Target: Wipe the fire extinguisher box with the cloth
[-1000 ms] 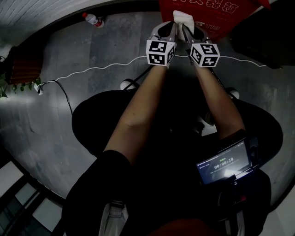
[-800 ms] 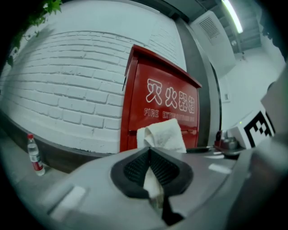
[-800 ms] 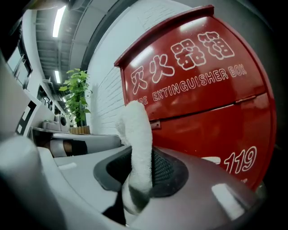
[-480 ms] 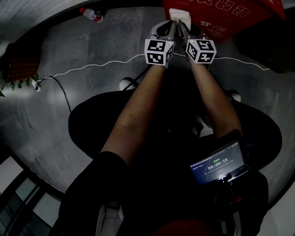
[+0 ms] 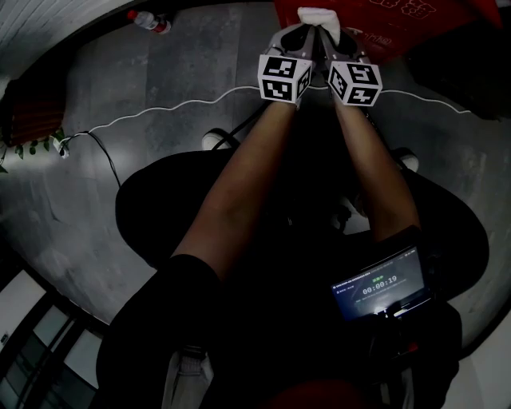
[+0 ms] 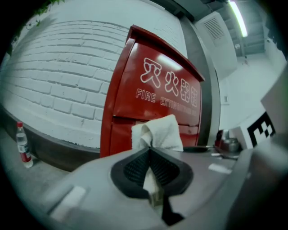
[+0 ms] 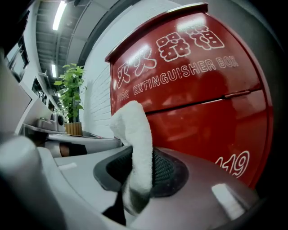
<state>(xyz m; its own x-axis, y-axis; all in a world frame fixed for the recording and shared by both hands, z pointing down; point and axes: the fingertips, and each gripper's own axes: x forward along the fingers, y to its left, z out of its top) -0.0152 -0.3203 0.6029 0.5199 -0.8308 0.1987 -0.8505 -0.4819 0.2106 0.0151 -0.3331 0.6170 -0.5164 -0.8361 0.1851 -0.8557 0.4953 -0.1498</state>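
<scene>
A red fire extinguisher box (image 5: 383, 24) with white lettering stands at the top of the head view, also filling the left gripper view as the box (image 6: 153, 94) and the right gripper view as the box (image 7: 198, 90). A white cloth (image 5: 318, 17) is held against its front. My left gripper (image 5: 307, 33) is shut on the cloth (image 6: 157, 134), and my right gripper (image 5: 323, 36) is shut on the same cloth (image 7: 135, 143). Both grippers sit side by side, close together.
A plastic bottle (image 5: 145, 19) stands on the grey floor by the white brick wall (image 6: 63, 85). A white cable (image 5: 160, 116) runs across the floor. A potted plant (image 7: 72, 96) stands left of the box. A phone screen (image 5: 382, 287) hangs at my waist.
Both grippers with the cloth have shifted slightly up and to the right along the box front; the box now sits nearer the frame's top.
</scene>
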